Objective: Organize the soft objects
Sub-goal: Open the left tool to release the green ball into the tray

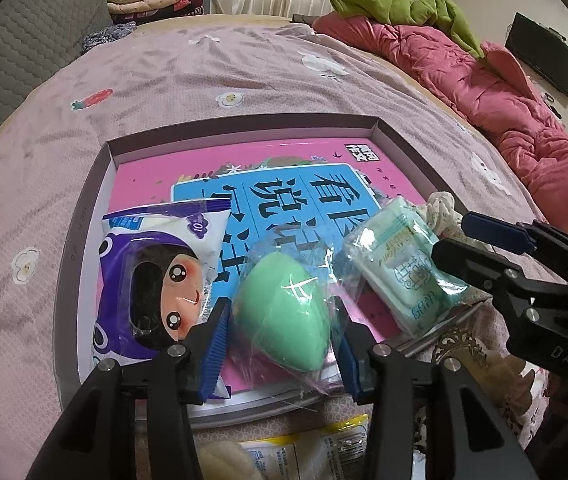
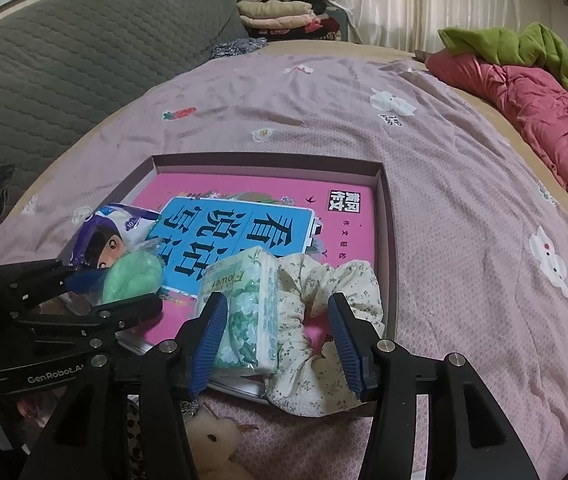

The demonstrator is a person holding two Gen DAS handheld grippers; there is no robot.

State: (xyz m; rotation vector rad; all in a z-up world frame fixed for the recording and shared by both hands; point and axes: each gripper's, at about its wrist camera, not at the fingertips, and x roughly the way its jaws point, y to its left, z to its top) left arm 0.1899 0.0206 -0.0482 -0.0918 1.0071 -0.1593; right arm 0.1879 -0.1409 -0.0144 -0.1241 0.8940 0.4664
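Observation:
A shallow box (image 1: 244, 136) (image 2: 268, 158) lies on the bed with a pink and blue book (image 1: 164, 168) (image 2: 244, 184) flat inside. On the book rest a cartoon-face wipes pack (image 1: 156, 264) (image 2: 112, 232), a bagged green sponge (image 1: 284, 312) (image 2: 132, 276), a green tissue pack (image 1: 399, 264) (image 2: 244, 300) and a floral scrunchie (image 1: 441, 204) (image 2: 323, 280). My left gripper (image 1: 282, 344) (image 2: 120, 292) is open, its pads flanking the sponge with a thin gap. My right gripper (image 2: 280, 340) (image 1: 449, 236) is open around the tissue pack and scrunchie.
The mauve bedsheet (image 1: 204, 72) spreads beyond the box. A pink quilt (image 1: 483, 92) under a green cloth (image 1: 403, 4) runs along the right. A grey quilted cushion (image 2: 64, 80) is at left, folded clothes (image 2: 276, 16) behind. A plush toy (image 2: 212, 436) and a yellow packet (image 1: 315, 452) lie below the box.

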